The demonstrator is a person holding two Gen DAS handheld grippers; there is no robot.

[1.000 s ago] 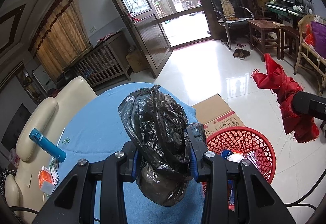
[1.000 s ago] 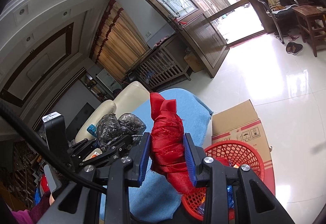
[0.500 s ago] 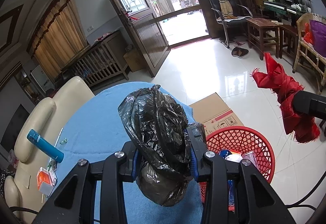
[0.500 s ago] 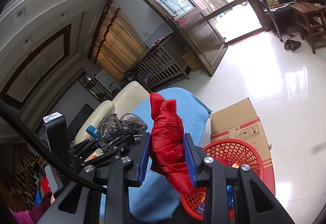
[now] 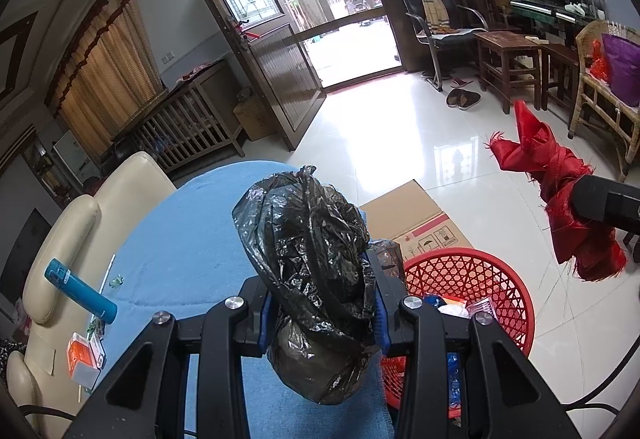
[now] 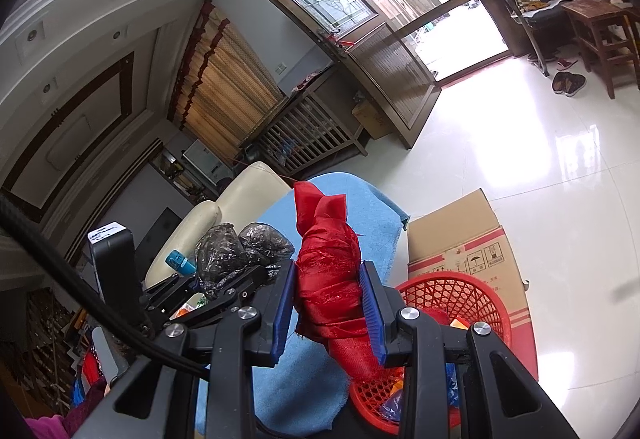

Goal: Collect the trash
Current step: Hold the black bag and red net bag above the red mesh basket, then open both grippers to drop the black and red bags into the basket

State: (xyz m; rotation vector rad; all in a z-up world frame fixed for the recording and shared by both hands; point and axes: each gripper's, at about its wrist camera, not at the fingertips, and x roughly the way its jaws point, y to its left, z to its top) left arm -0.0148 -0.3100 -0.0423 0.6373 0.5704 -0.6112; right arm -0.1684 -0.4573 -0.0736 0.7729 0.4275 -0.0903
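My left gripper (image 5: 322,303) is shut on a crumpled black plastic bag (image 5: 308,251), held above the blue-covered table (image 5: 192,239) beside the red mesh basket (image 5: 468,279). My right gripper (image 6: 328,299) is shut on a twisted red cloth (image 6: 328,279), held over the basket (image 6: 452,299). The red cloth also shows in the left wrist view (image 5: 560,199), out to the right above the floor. The black bag also shows in the right wrist view (image 6: 240,251). The basket holds several bits of trash.
A cardboard box (image 5: 420,223) lies on the floor behind the basket. A blue tube (image 5: 80,291), an orange and white packet (image 5: 82,357) and small scraps lie on the table's left. A cream sofa (image 5: 80,223) stands beyond. Chairs and wooden stools (image 5: 508,59) stand far right.
Both grippers keep hold of their loads. The view has shifted slightly; the left gripper has drifted a little, the right barely.
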